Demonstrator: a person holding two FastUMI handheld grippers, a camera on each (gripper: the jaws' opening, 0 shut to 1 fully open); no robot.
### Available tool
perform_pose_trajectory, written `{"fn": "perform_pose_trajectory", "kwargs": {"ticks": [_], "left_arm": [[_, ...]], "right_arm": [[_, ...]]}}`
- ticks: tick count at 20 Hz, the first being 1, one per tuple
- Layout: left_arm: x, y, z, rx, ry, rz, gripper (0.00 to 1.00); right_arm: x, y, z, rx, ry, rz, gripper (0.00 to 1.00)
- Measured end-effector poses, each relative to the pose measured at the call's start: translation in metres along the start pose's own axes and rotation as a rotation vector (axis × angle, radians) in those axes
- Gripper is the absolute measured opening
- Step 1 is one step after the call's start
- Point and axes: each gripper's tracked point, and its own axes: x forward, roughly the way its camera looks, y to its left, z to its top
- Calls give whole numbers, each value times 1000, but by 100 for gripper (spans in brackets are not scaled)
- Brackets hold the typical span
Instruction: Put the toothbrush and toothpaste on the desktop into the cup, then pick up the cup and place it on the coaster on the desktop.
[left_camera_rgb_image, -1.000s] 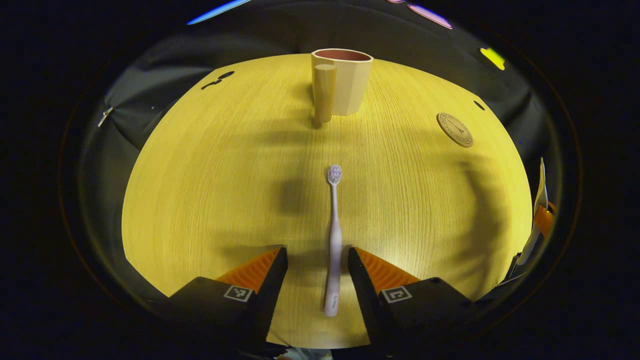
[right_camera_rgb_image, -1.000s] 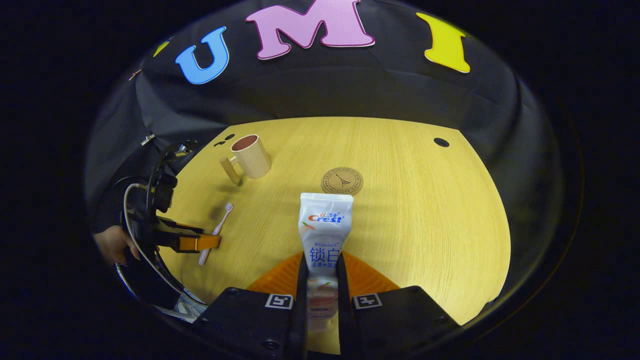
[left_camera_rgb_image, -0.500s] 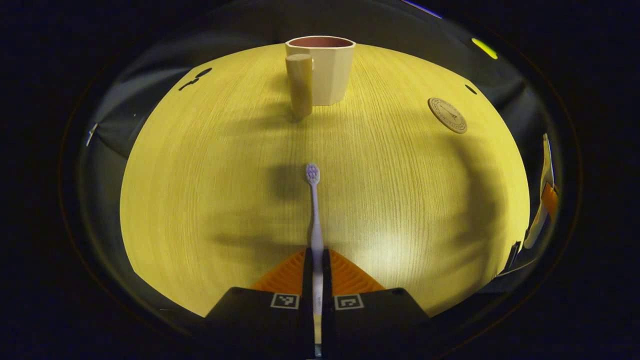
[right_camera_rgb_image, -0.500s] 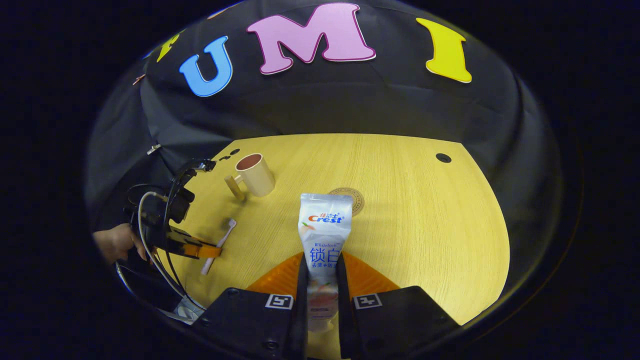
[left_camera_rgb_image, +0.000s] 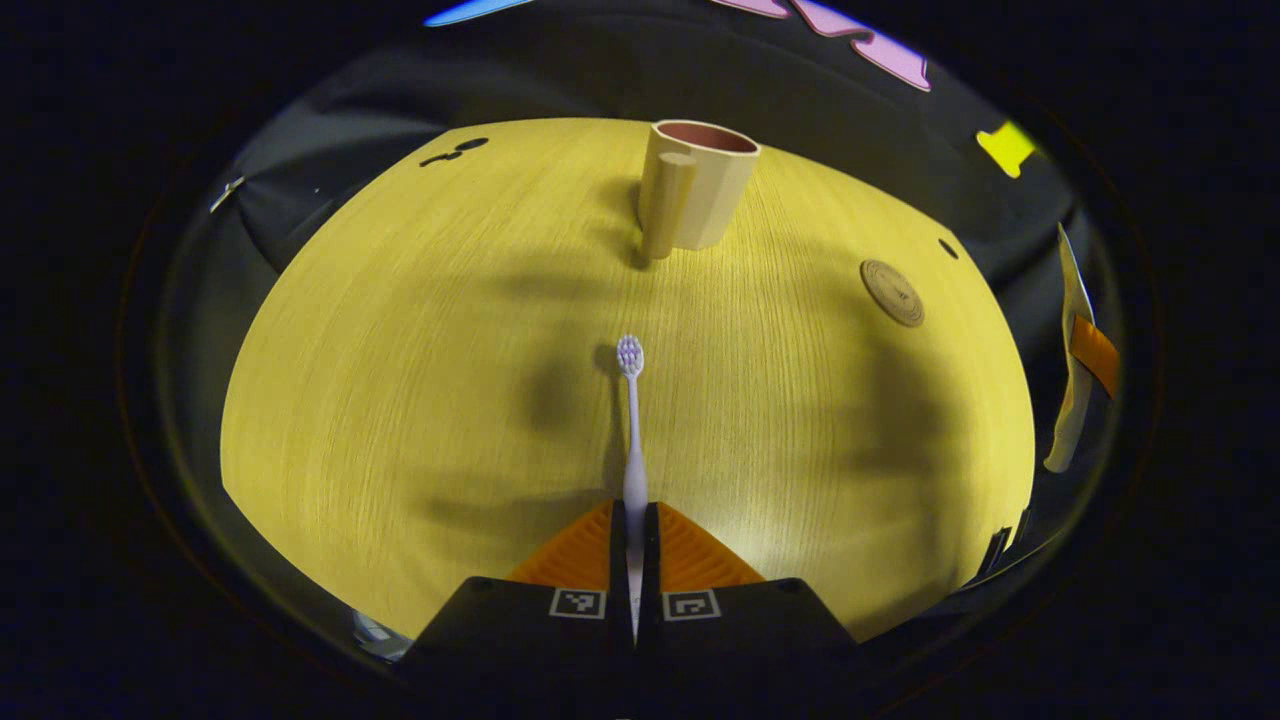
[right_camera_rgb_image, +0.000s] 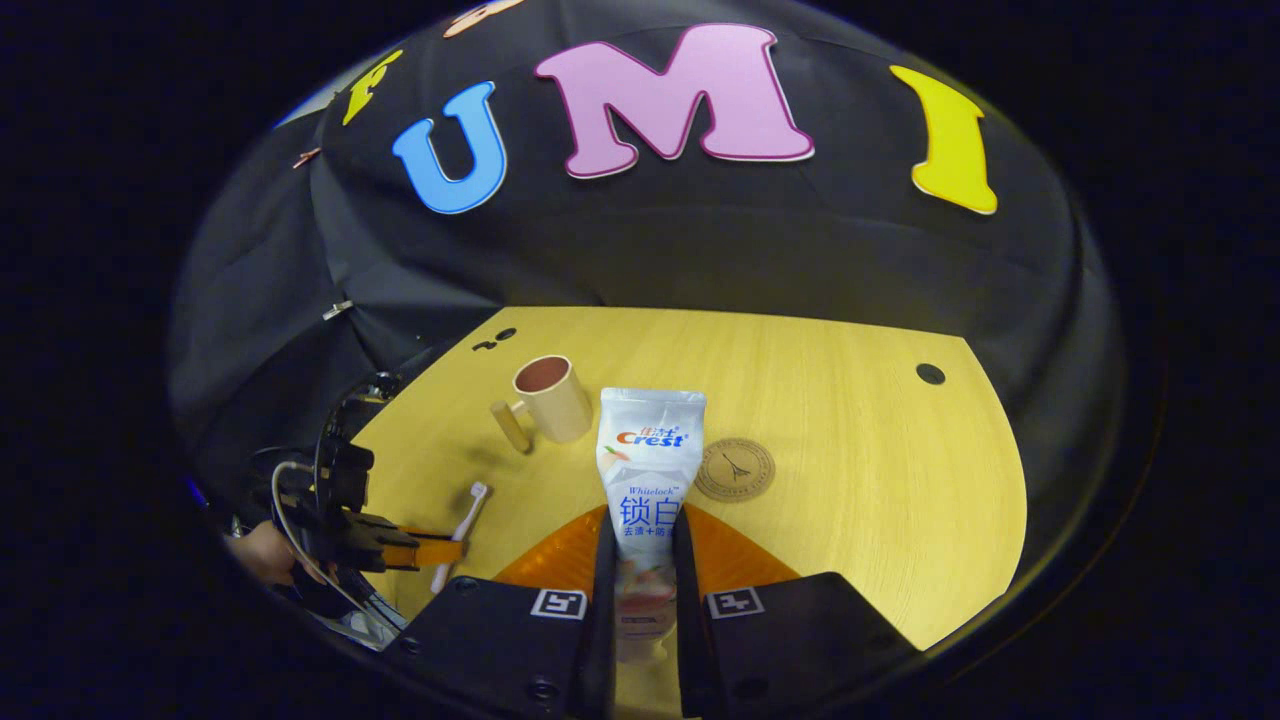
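Having just closed our left gripper (left_camera_rgb_image: 634, 560) on the toothbrush (left_camera_rgb_image: 632, 440), we are holding the toothpaste tube (right_camera_rgb_image: 648, 480) in our right gripper (right_camera_rgb_image: 645, 590), both ready for the far cup (left_camera_rgb_image: 700, 195).

Pale wooden desktop (left_camera_rgb_image: 400, 380), grain running away from the fingers, dark shadows crossing it. Standing on it well ahead of the left fingers is the beige cup (left_camera_rgb_image: 700, 190), upright, its handle turned this way. The round brown coaster (left_camera_rgb_image: 892, 292) lies flat, ahead and off to the right of them, apart from the cup. In the right gripper view, cup (right_camera_rgb_image: 552, 398) and coaster (right_camera_rgb_image: 735, 469) both sit just ahead of the fingers.
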Motion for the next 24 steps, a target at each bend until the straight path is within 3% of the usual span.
{"fn": "perform_pose_trajectory", "kwargs": {"ticks": [1, 7, 12, 15, 16, 17, 24], "left_arm": [[-8, -2, 2, -21, -31, -16, 6], [-61, 2, 13, -141, -210, -83, 6], [-112, 5, 21, -130, -334, -88, 6], [-135, 3, 31, -145, -393, -90, 6], [-143, 2, 34, -165, -411, -97, 6], [-150, 2, 39, -188, -432, -110, 6], [-177, 20, 57, -321, -526, -146, 6]], "right_arm": [[3, 6, 9, -9, -14, 14, 28], [37, 43, 75, -56, -132, 72, 28], [76, 72, 120, -71, -201, 92, 28], [97, 89, 135, -66, -222, 106, 28], [106, 95, 140, -65, -229, 109, 24], [114, 98, 143, -67, -239, 109, 28], [174, 108, 173, -15, -349, 76, 28]]}}
